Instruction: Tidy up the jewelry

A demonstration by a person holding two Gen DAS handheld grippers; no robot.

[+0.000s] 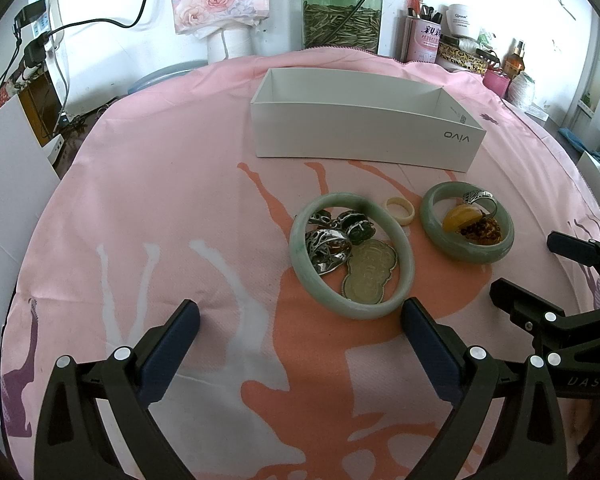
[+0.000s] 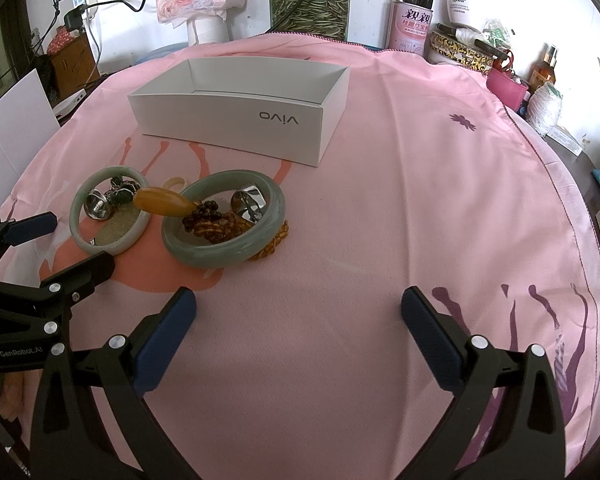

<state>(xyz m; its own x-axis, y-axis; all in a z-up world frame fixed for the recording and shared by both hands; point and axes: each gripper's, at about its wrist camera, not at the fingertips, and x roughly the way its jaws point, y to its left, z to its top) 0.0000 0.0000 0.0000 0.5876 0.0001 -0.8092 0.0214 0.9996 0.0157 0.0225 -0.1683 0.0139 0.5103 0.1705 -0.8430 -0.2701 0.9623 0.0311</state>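
Left gripper (image 1: pixel 300 322): your nearest thing, jaws spread wide and empty, hovering just short of the pale bangle (image 1: pixel 351 254).
Right gripper (image 2: pixel 298 312): also wide open, holding nothing, over bare pink cloth (image 2: pixel 400 200) on the tabletop.
Pale bangle: lies flat near the middle of the tabletop, ringing silver pieces (image 1: pixel 326 246) and a flat pendant (image 1: pixel 368 274).
Darker bangle (image 2: pixel 224 218): just beside it, around an amber stone (image 2: pixel 162 200), brown beads (image 2: pixel 216 224) and a silver ring (image 2: pixel 250 202).
White box (image 2: pixel 240 120): open, toward the far edge; you cannot see its floor.
Handling: bangles look stiff, smooth, likely slippery and breakable; pinch across the band. Beads will drape.
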